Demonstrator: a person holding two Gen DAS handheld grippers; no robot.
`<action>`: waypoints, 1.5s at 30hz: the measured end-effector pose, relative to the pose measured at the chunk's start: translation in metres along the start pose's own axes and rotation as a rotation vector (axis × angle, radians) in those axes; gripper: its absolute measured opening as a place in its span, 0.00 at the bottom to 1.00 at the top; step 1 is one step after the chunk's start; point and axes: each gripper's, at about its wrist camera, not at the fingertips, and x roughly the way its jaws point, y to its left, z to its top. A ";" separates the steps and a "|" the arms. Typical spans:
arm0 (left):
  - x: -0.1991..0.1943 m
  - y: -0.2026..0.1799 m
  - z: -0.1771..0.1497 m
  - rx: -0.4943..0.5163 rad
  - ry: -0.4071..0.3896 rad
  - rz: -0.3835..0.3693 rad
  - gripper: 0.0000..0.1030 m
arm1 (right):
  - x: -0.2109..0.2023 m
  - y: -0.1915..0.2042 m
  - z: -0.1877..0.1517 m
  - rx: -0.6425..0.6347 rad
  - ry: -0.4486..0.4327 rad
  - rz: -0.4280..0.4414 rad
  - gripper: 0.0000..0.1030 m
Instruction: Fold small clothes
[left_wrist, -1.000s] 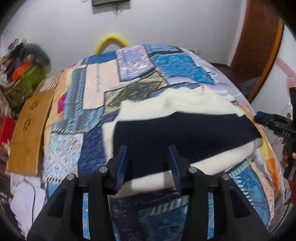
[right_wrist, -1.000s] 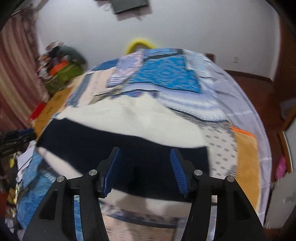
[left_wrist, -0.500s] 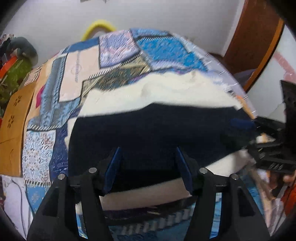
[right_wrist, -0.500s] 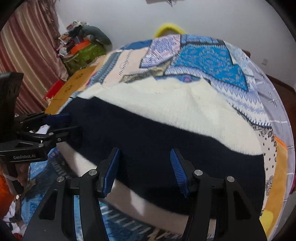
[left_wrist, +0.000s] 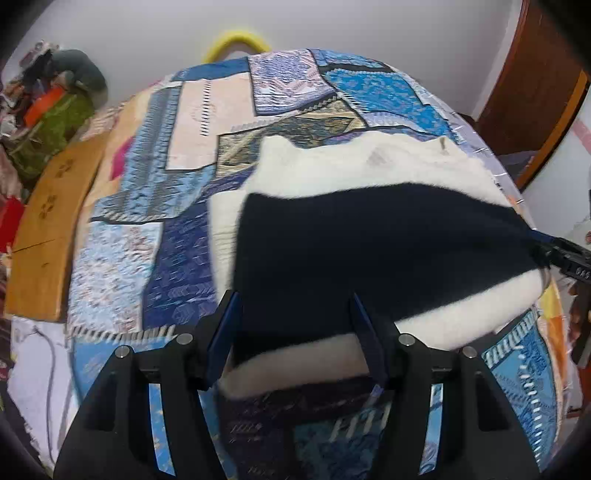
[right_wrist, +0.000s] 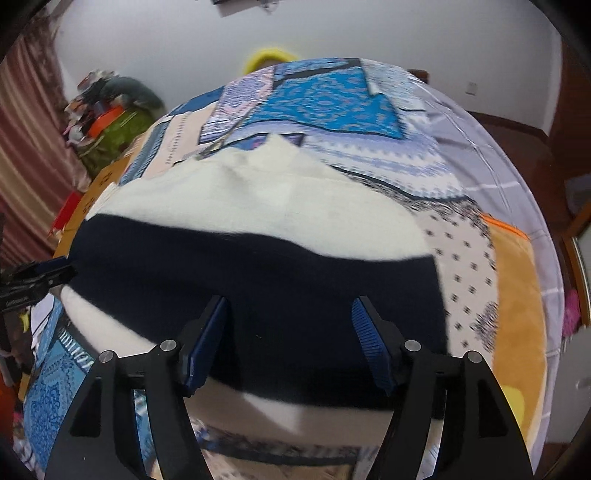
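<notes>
Cream-and-navy garment (left_wrist: 369, 236) flat on patchwork bedspread (left_wrist: 155, 221), toward near edge, navy band across. Left gripper (left_wrist: 295, 332) and right gripper (right_wrist: 290, 339) over near hem: jaws opening, pads clear of cloth, nothing held. Probably letting fold settle.

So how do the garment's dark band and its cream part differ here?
The dark band is navy to black, the cream part off-white. The dark band runs across the garment's middle beneath both grippers; the cream part lies on both sides of it, wide beyond, narrow along the near edge. Both belong to one fuzzy garment lying on the patchwork bedspread.
</notes>
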 end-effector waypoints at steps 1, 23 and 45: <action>-0.001 0.002 -0.002 -0.007 0.006 0.014 0.65 | -0.003 -0.003 -0.001 0.009 -0.002 -0.006 0.64; 0.006 0.014 -0.034 -0.431 0.177 -0.423 0.68 | -0.003 0.050 -0.005 -0.091 0.034 0.062 0.64; 0.033 0.054 -0.009 -0.756 0.051 -0.401 0.24 | -0.006 0.040 -0.003 -0.039 0.037 0.091 0.72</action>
